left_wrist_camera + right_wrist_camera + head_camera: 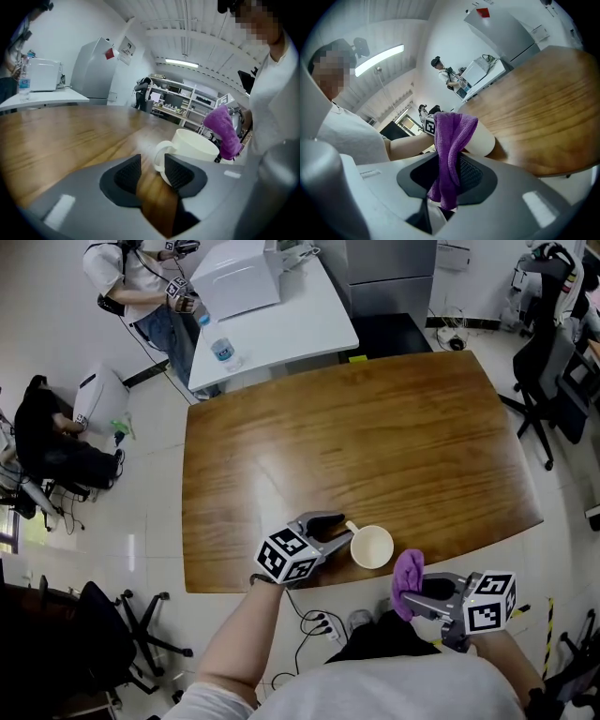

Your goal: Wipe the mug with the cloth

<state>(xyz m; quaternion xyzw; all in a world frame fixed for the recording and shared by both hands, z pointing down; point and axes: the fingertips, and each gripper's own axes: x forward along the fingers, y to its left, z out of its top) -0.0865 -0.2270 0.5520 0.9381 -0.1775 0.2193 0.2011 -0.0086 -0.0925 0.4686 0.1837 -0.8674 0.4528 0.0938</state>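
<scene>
While the mug stands upright close to the near edge of the wooden table, its handle points at the left gripper, whose jaws stand a narrow gap apart with the handle just at their tips, not clamped. Just off that table edge, to the mug's right, the right gripper is clamped on the purple cloth, which stands up near the mug's rim. Beyond the mug, open wood runs to the far edge
</scene>
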